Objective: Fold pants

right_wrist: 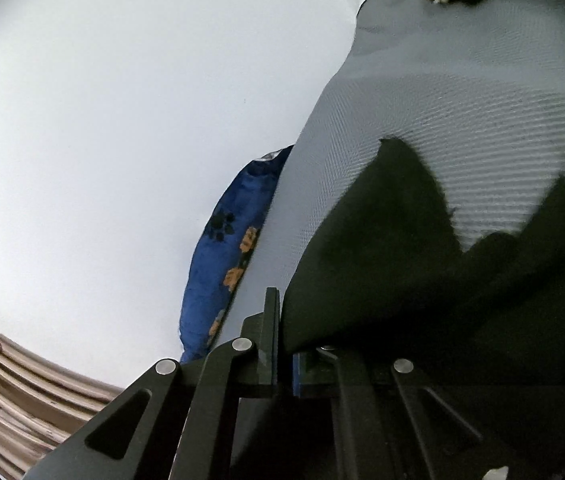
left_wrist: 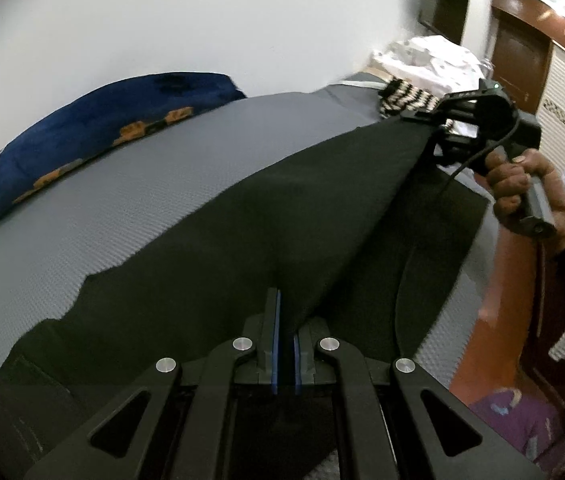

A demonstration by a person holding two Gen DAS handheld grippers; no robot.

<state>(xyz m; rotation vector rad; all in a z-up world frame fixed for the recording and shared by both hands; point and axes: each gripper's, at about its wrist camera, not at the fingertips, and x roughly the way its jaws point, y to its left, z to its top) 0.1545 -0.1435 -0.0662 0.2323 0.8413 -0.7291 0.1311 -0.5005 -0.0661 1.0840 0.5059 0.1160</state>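
Black pants point(left_wrist: 266, 208) stretch across a grey bed point(left_wrist: 130, 200), filling the centre and lower half of the left wrist view, pinched at 2 points. The left gripper point(left_wrist: 285, 320), at the bottom centre, is clenched on one edge of the cloth. The right gripper point(left_wrist: 428, 120), held in a person's hand point(left_wrist: 522, 184) at the upper right, is clamped on the far end, lifting it off the bed so the fabric hangs taut between them, likely to carry one half over the other. A blue pillow point(left_wrist: 82, 128) lies at the left.
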